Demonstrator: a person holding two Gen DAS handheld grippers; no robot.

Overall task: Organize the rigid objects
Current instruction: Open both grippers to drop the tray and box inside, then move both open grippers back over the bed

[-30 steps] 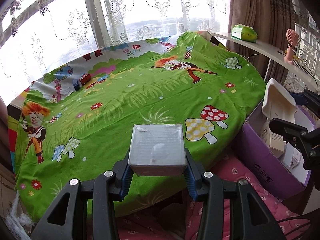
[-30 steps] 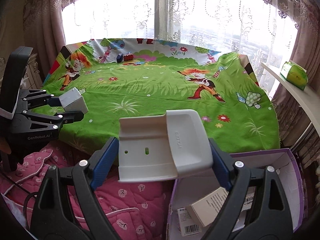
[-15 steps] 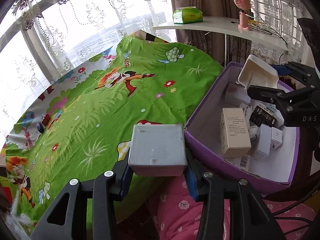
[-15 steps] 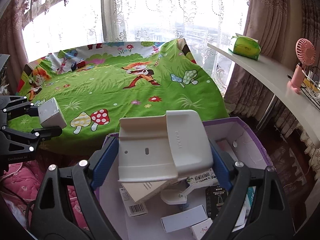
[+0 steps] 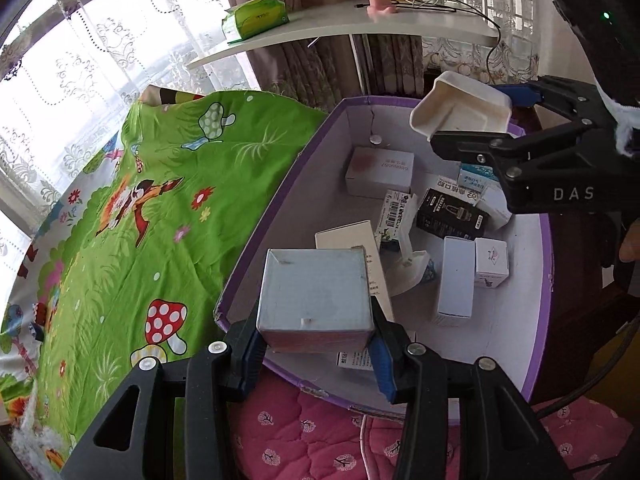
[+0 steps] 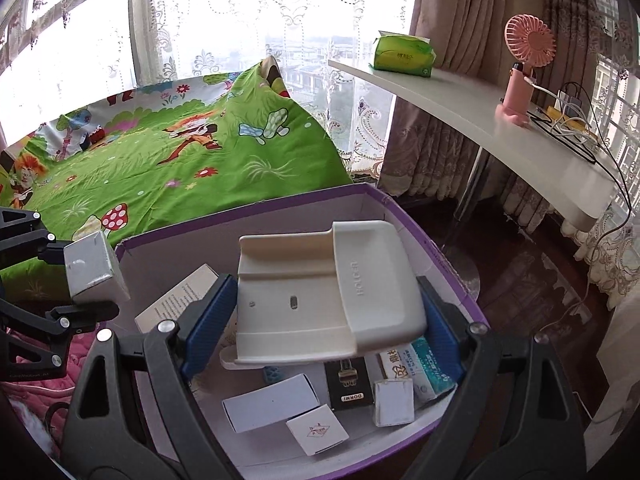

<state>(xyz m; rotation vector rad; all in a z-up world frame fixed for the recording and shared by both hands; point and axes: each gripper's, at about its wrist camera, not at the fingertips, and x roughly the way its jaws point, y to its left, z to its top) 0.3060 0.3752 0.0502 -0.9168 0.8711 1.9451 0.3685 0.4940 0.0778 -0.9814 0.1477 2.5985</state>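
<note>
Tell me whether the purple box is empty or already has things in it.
Not empty. The purple box has no lid on, and several small cartons, including a black carton, lie scattered on its white floor.

The left gripper [image 5: 316, 340] clamps a grey box [image 5: 314, 294] over the near wall of the purple carton [image 5: 276, 216]; across it, the right gripper [image 5: 476, 120] grips a white holder [image 5: 460, 110].
</note>
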